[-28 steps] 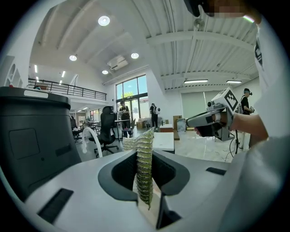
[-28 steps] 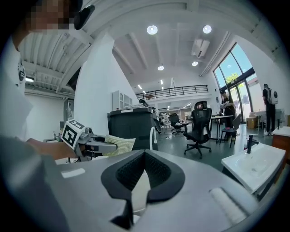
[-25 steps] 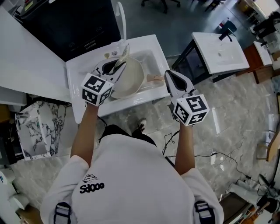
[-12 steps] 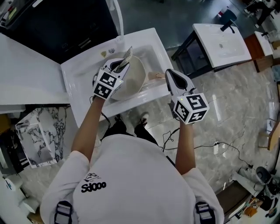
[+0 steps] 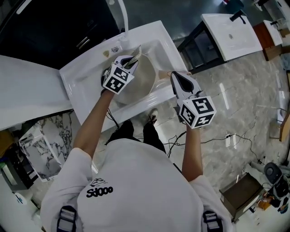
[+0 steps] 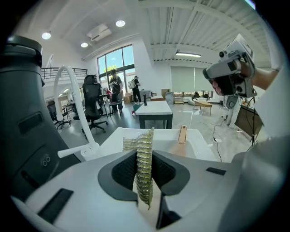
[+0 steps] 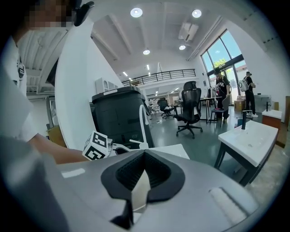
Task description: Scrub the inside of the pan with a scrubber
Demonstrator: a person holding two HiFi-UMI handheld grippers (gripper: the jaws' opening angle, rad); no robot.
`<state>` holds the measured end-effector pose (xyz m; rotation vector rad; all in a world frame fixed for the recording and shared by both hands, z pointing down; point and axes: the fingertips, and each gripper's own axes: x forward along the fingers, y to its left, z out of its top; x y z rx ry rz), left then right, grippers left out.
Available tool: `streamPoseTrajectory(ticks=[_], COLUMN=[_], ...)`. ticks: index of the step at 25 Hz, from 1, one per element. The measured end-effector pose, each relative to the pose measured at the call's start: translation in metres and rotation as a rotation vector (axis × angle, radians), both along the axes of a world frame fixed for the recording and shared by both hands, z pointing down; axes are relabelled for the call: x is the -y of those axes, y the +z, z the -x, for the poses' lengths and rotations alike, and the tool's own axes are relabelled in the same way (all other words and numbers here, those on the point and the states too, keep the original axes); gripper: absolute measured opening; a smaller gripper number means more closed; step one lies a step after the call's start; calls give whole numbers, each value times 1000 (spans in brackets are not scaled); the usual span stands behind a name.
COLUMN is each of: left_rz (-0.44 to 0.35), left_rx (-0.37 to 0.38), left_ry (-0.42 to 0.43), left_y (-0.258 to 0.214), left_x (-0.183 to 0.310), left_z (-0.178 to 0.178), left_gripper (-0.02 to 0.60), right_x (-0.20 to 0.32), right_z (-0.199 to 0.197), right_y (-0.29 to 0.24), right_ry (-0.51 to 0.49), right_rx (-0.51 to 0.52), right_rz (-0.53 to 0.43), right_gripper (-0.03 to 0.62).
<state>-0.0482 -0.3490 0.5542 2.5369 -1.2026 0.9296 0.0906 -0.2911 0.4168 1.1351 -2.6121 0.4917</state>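
Observation:
A cream pan [image 5: 146,78] lies in the white sink [image 5: 84,84], its wooden handle [image 5: 163,73] pointing right. My left gripper [image 5: 131,61] hovers over the pan's left side, shut on a yellow-green mesh scrubber [image 5: 136,54]. In the left gripper view the scrubber [image 6: 144,167] stands upright between the jaws of the left gripper [image 6: 145,154], with the pan handle [image 6: 182,134] beyond it. My right gripper [image 5: 175,76] is just right of the handle's end, jaws together and empty. In its own view the right gripper [image 7: 144,156] holds nothing.
A curved white faucet [image 5: 121,12] rises at the sink's back. A second white basin on a dark stand [image 5: 229,28] is to the right. A black cabinet [image 7: 118,118] stands behind the sink. Cables [image 5: 226,138] trail across the marble floor.
My left gripper has carried the scrubber farther over the pan, away from the sink's front rim. The right gripper has stayed beside the handle's end.

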Motion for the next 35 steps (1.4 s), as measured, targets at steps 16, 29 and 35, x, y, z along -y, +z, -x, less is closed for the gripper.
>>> streamPoseTrajectory(ticks=[16, 29, 35], left_rz=[221, 315, 430], left_rx=[26, -161, -245], left_ry=[108, 93, 190], left_y=[101, 128, 125], left_x=[16, 32, 8], left_z=[-29, -46, -65], left_gripper=[71, 71, 71], right_x=[-9, -12, -12], right_z=[-7, -13, -8], right_y=[36, 46, 49], right_ry=[78, 81, 63], right_rx=[-20, 2, -17], right_rz=[103, 107, 108], right_gripper=[9, 9, 9])
